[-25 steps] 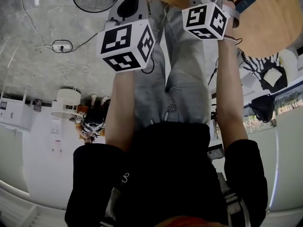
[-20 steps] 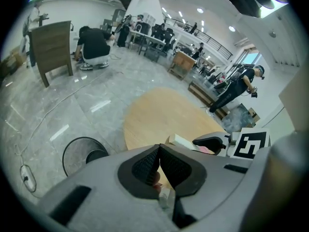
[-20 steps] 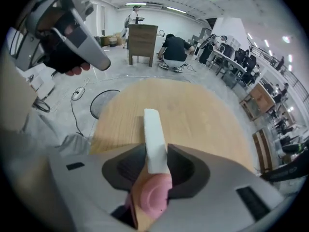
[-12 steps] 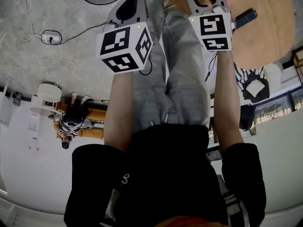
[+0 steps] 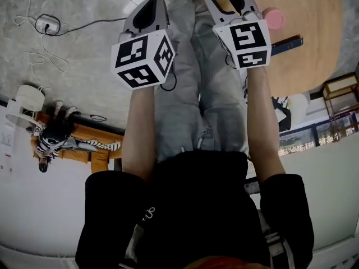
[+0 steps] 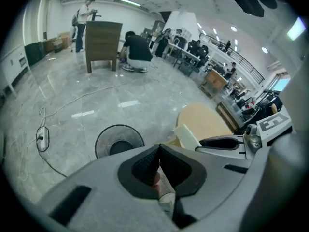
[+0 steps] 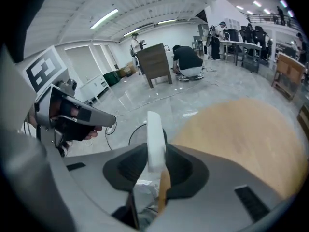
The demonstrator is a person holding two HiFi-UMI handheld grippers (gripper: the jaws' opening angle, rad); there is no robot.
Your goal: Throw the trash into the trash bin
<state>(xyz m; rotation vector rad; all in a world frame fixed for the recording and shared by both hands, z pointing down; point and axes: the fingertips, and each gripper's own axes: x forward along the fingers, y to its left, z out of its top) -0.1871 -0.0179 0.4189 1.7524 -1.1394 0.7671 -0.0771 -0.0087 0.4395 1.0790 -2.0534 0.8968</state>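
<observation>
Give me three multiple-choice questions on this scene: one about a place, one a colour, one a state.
1. Where does the pink object lie? A on the floor; B on the round wooden table; C on a shelf.
2. What colour is the strip in the right claw? A white; B green; C black.
3. How do the left claw's jaws stand? A wide apart; B shut on a bottle; C together, empty.
B: the head view shows it on the tabletop. A: the right gripper view shows it white. C: the left gripper view shows tips meeting, nothing held.
</observation>
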